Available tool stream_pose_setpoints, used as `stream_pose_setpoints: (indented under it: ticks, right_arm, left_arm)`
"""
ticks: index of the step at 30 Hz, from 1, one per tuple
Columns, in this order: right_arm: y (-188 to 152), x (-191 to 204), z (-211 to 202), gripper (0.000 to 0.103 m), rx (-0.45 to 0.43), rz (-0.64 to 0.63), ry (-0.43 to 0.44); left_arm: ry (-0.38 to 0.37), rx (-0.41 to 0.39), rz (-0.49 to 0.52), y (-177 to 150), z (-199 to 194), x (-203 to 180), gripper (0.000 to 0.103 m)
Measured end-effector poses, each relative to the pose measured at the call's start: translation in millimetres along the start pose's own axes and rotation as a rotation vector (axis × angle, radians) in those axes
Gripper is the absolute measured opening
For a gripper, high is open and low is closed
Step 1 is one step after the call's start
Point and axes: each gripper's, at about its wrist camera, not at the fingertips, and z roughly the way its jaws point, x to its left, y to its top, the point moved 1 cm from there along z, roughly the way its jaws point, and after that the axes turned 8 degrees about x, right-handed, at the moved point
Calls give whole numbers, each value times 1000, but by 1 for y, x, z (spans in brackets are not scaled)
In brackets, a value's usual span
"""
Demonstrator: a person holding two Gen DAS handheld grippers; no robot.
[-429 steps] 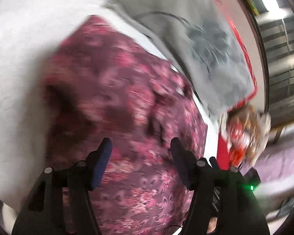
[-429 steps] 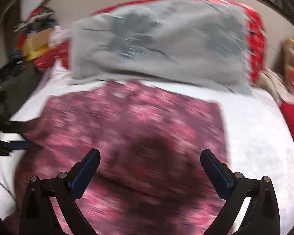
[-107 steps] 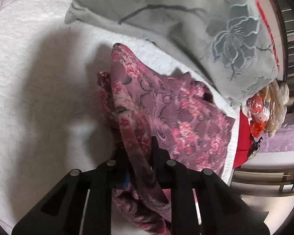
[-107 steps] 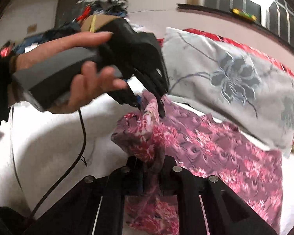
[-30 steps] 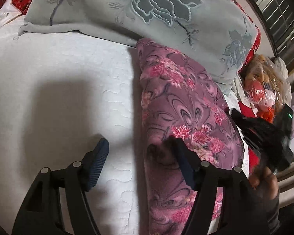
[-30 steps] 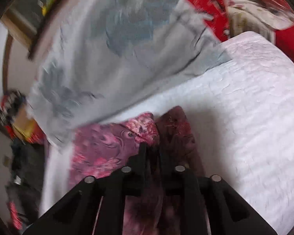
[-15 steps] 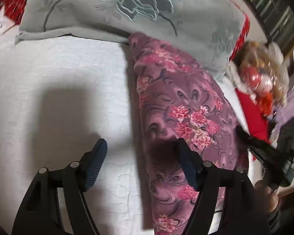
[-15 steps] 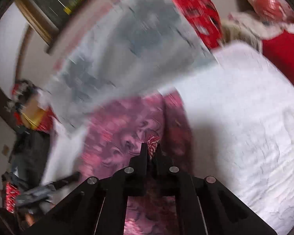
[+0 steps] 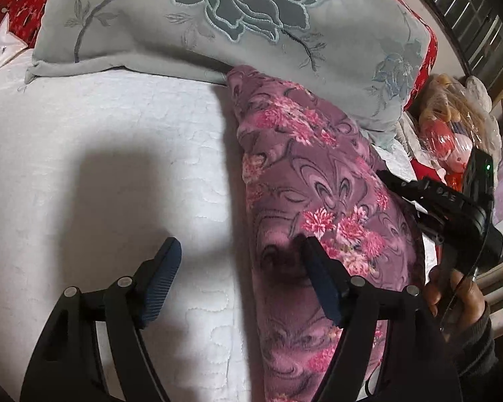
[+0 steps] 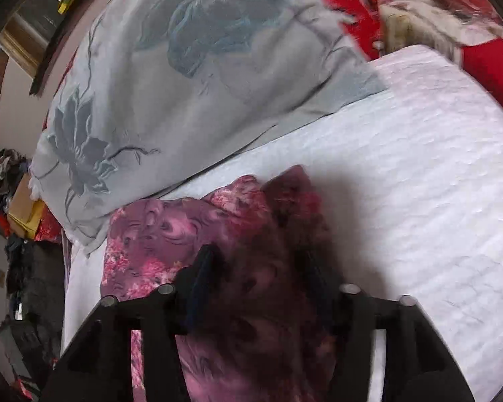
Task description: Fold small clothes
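- Two hand-held grippers hover over one piece of clothing: a purple flowered garment (image 9: 305, 207) lying in a long folded strip on the white bed (image 9: 100, 167), its far end tucked against the grey flowered pillow (image 9: 218, 33).
- Left hand-held gripper (image 9: 241, 284): fingers wide apart, gripping nothing. One finger sits over the bare bed to the left, the other over the garment's left edge.
- Right hand-held gripper (image 10: 258, 288): fingers apart, straddling a dark, raised bunch of the cloth at the garment's right side. Blur and shadow hide whether the pads touch the cloth.
- Pose: seen from the left camera, the right hand-held gripper (image 9: 429, 201) reaches in from the right edge of the bed, tilted down toward the garment, with the person's hand (image 9: 459, 294) around its handle below.
- Likely risk: the bunched cloth under the right hand-held gripper may spring up or slide, spoiling the fold, since nothing pins it.
- Another likely risk: closing the left hand-held gripper where it is could pinch the bed cover along with the garment's edge.
- The far end could also catch under the pillow when the strip is next folded.
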Motion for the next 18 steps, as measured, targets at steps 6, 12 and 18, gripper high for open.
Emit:
stream_pose_setpoints:
  ticks: [6, 12, 18]
  right_arm:
    - [7, -6, -6, 4, -51, -17, -91]
    - [-3, -17, -14, 18, -28, 51, -72]
    - [-41, -27, -41, 44, 5, 46, -9]
  left_arm:
    - [-12, 2, 1, 4, 7, -3, 75]
    - [21, -10, 26, 4, 7, -6, 75]
    - [9, -4, 10, 3, 7, -4, 75]
